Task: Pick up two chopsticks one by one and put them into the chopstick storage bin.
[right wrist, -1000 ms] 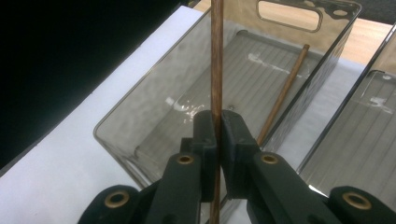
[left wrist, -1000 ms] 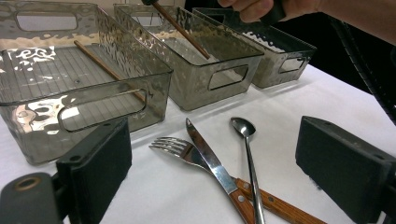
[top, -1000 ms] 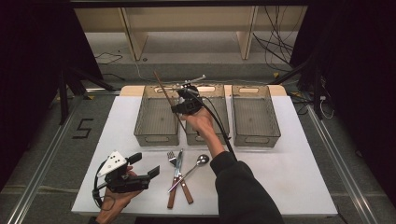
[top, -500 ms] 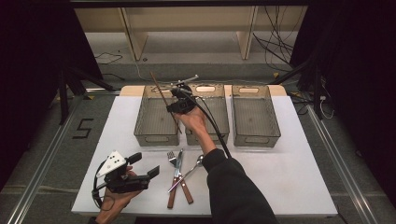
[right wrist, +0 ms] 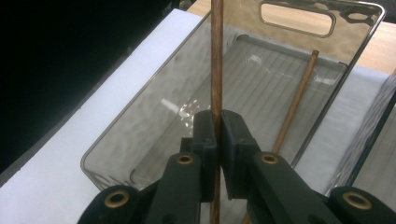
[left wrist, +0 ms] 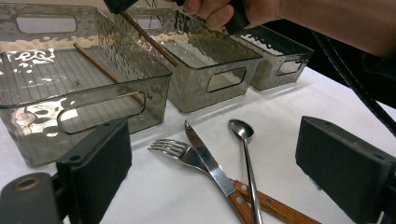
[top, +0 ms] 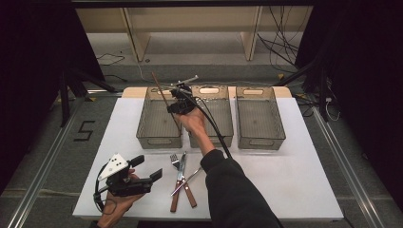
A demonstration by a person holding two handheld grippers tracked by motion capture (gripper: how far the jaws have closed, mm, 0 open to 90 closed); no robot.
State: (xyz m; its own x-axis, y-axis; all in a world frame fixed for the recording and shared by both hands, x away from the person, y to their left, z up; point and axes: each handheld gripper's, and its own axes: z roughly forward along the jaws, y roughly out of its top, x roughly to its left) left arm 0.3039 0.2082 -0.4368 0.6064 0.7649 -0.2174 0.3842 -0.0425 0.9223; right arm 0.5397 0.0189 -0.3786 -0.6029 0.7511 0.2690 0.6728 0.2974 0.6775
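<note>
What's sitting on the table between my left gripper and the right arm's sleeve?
In the high view, a fork, a wooden-handled knife and a spoon lie crossed on the white table between the left gripper and the sleeve.

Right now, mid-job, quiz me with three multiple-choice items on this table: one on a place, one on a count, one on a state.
1. The loose chopstick lies:
A. in the left bin
B. in the middle bin
C. on the table

2. Clear bins in the row:
A. two
B. three
C. four

3. The right tongs are:
A. wide open
B. shut on nothing
C. shut on a held chopstick

Answers: 1 A, it rests on that bin's floor. 2 B, three stand side by side. 3 C, both pads pinch the stick.
</note>
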